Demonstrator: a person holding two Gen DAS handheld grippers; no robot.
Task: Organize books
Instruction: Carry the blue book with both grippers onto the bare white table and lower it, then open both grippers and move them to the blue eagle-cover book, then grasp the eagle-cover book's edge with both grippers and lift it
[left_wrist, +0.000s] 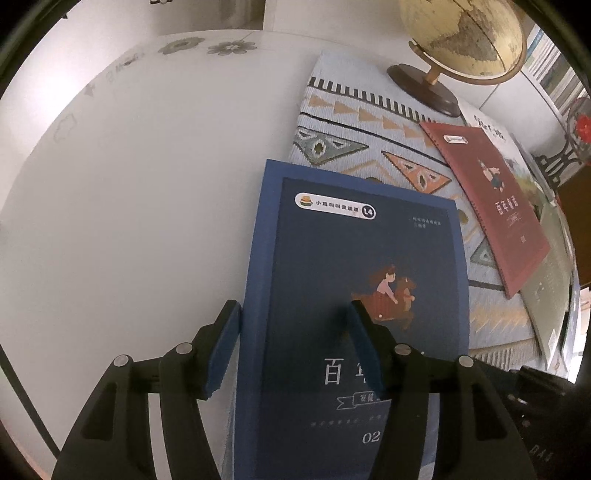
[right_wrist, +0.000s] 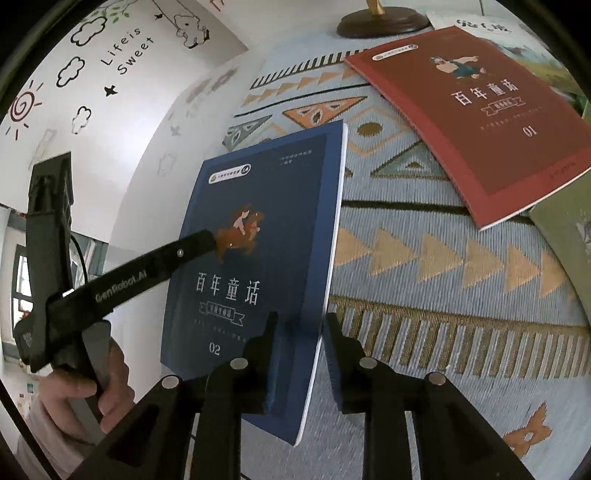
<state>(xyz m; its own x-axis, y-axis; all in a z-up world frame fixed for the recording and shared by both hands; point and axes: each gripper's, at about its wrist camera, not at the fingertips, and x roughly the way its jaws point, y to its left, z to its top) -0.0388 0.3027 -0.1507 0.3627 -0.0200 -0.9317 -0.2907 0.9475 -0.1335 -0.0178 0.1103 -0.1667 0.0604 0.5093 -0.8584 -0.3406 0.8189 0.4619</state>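
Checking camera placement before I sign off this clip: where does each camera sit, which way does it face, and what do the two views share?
Left wrist: on the left gripper, looking steeply down along its fingers at the blue book, its jaws straddling the spine side; no hand shows.
Right wrist: on the right gripper, looking down at the book's page edge between its jaws; the left gripper and the hand holding it show at left.
Shared: blue book, red book, patterned mat, globe base.

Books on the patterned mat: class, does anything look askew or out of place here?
Yes. The red book lies skewed across the patterned mat, overlapping other books at the far edge. The blue book is tilted up between both grippers, not lying flat. Nothing looks damaged.
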